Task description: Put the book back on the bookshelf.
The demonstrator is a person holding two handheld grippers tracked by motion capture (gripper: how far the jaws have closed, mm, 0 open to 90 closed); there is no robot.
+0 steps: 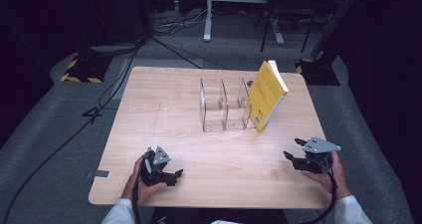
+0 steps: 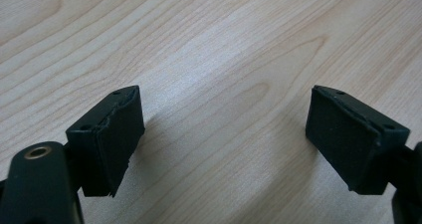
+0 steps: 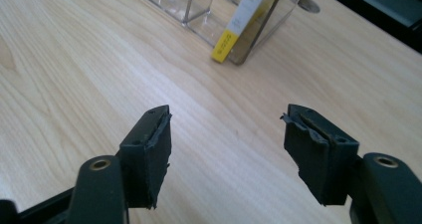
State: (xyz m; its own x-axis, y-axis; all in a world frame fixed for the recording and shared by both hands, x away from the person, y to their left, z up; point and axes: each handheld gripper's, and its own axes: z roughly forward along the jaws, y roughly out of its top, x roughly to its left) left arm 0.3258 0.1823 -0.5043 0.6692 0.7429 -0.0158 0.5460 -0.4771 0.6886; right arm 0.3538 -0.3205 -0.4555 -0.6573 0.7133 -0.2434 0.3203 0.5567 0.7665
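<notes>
- Propped at a slant against the right end of the clear acrylic organizer (image 1: 225, 106), yellow book (image 1: 267, 94) near the far right of the wooden table (image 1: 164, 134); lower edge down on the tabletop, upper part tipped rightward, away from the rack, likely resting on its end wall for support.
- Seen from the right gripper view as a yellow corner with a white label, sitting just at the organizer's clear end wall (image 3: 259, 30), well ahead of the jaws.
- Left empty, all three compartments of the organizer, so probably meant as the slot for the book.
- Right gripper (image 1: 294, 154) held low over the near right part of the table, jaws spread with only bare wood between them, pointed left and slightly toward the book; well apart from it, so judged idle or readying for an approach.
- Left gripper (image 1: 175, 175) low at the near left edge, cradled in the hand, jaws spread wide over bare wood (image 2: 224, 109), nothing pinched; tips aimed rightward along the table.
- Both forearms in from the near edge, white sleeves at the wrists, hands wrapped round the gripper bodies from below.
</notes>
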